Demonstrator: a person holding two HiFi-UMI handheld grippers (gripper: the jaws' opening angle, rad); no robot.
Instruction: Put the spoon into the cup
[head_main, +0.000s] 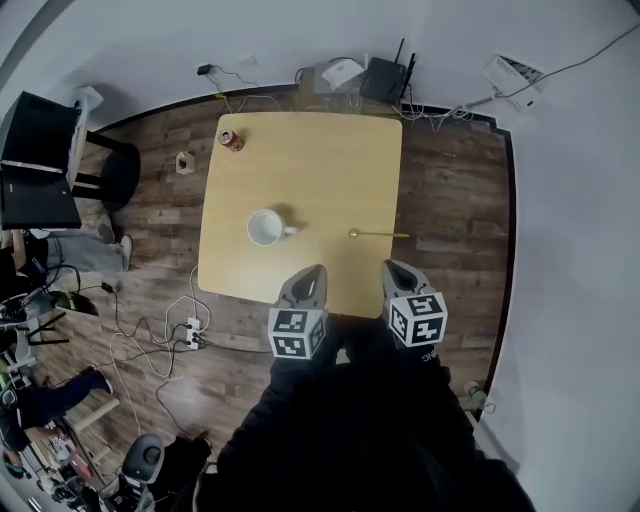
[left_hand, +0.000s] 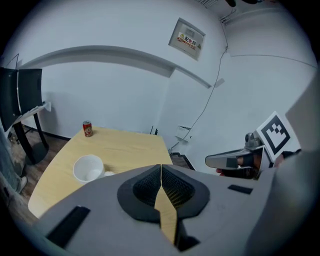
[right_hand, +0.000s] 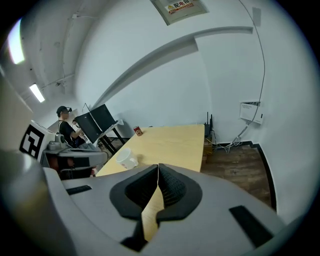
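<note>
Spoon and cup sit well apart on the desk in the head view: the white cup stands upright left of centre, and the thin spoon lies flat to its right, its handle reaching the desk's right edge. A red can stands at the far left corner. The left hand-held gripper and the right hand-held gripper hover over the near edge, neither touching anything.

In the left gripper view, its jaws meet tip to tip with nothing between them. The cup is ahead on the left, empty as far as can be seen.

The right gripper view shows the same: jaws pressed together and empty. The cup and can are ahead, and the spoon is not visible.

The spoon is the likely trouble. It is slim, lies flat and sits at the edge. If the jaws are not spread before they come down, or if they come down off-line, they could nudge it off the desk or pinch it loosely so that it swings. A careless drop could also tip the light cup.
</note>
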